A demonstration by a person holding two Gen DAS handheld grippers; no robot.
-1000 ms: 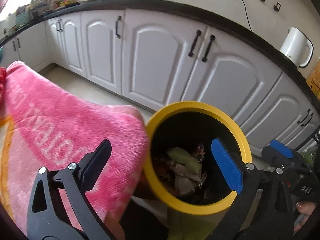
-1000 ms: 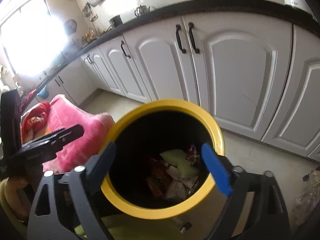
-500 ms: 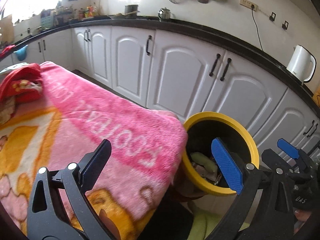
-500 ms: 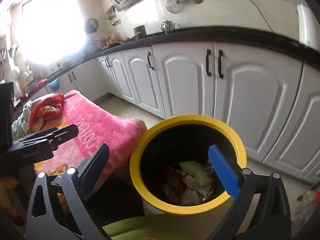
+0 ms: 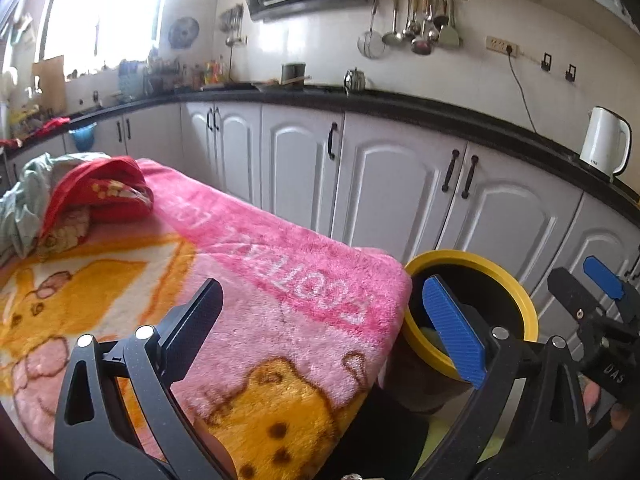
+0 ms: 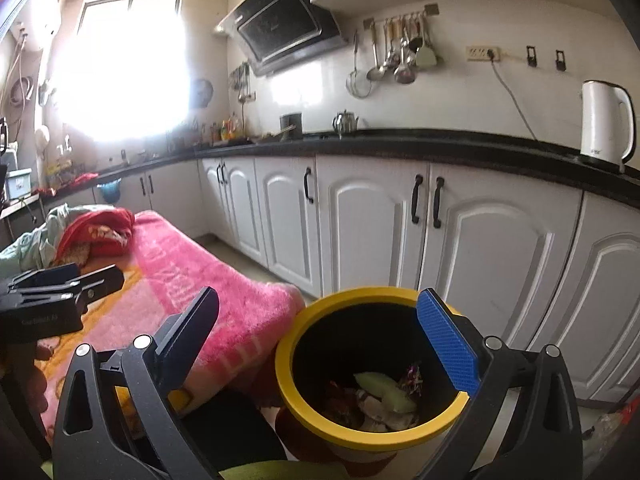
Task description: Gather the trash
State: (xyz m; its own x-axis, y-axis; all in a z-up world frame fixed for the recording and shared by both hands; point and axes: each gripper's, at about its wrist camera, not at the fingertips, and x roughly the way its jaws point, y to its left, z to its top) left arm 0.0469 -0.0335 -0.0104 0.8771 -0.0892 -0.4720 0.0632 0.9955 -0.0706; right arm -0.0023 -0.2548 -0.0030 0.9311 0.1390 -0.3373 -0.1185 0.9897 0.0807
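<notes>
Looking along the left gripper (image 5: 320,320), its jaws stand wide apart with nothing between them, one black finger at 8 o'clock and one blue-padded finger at 4 o'clock. A pink blanket (image 5: 248,280) with orange cartoon figures fills the lower left, and a red cloth (image 5: 100,188) lies bunched on it at 10 o'clock. The yellow-rimmed trash bin (image 5: 516,292) stands just beside the blanket's corner at 4 o'clock, partly hidden by the blue finger. At 3 o'clock the right gripper (image 5: 592,284) shows at the frame edge. White cabinets (image 5: 392,188) run under a black counter (image 5: 420,106), with a white kettle (image 5: 602,142) at 2 o'clock.

From the right wrist, the right gripper (image 6: 320,328) is spread fully and holds nothing. The trash bin (image 6: 292,344) sits at 5 o'clock between its fingers in the picture, below them, and inside lies trash (image 6: 380,396): a pale green piece among crumpled wrappers. The left gripper (image 6: 68,280) reaches in at 9 o'clock over the blanket (image 6: 208,288); from this side its opening cannot be judged. The kettle (image 6: 604,120) stands on the counter (image 6: 440,146) at 2 o'clock.
</notes>
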